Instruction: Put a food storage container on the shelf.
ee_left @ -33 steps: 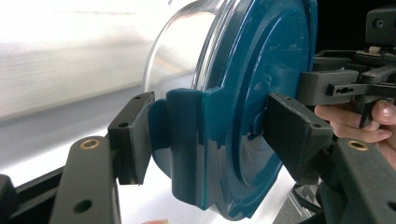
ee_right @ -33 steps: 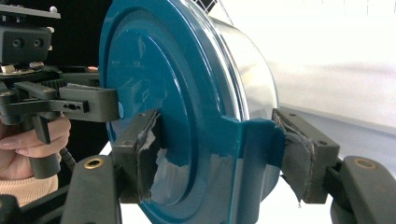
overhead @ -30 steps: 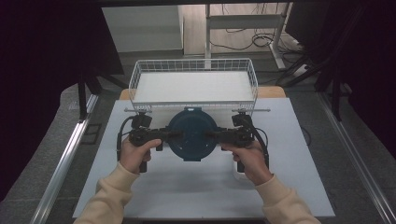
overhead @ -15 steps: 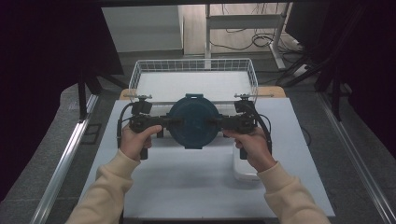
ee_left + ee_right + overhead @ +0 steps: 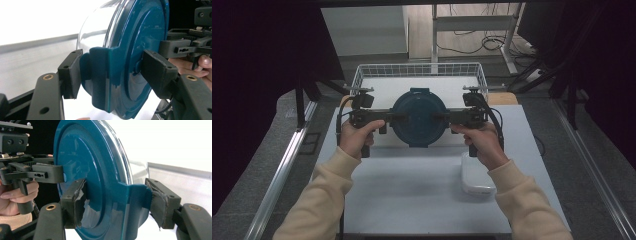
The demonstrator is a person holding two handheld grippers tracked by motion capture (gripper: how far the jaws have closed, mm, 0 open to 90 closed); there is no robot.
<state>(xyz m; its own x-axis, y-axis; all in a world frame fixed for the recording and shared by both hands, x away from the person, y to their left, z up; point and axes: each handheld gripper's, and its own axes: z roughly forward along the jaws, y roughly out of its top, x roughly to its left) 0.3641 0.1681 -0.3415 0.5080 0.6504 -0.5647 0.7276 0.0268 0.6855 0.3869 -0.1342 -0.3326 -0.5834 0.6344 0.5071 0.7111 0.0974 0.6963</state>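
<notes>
In the high view, a round container with a dark teal lid (image 5: 419,118) hangs in the air between the two tools, above the white table (image 5: 412,200) and just in front of the white wire basket (image 5: 362,75) at the table's far edge. The left gripper (image 5: 389,116) clamps the container's left side and the right gripper (image 5: 447,116) clamps its right side, each held level by a hand in a cream sleeve. A white oblong object (image 5: 477,180) lies flat on the table near the right forearm, well below the container. In the left gripper view, the left gripper (image 5: 112,66) has its two black jaws pinching a teal latch tab on the rim of the container (image 5: 140,40): one pad sits against the clear bowl side of the tab, the other presses on the lid face. The clear bowl curves off to the left of the lid, and the other tool and its fingers (image 5: 190,66) show beyond the lid at the right. In the right gripper view, the right gripper (image 5: 117,200) likewise grips the container (image 5: 87,157) by a teal tab on the rim, one worn pad on the lid face and one on the bowl side, with the far tool gripping the opposite edge.
</notes>
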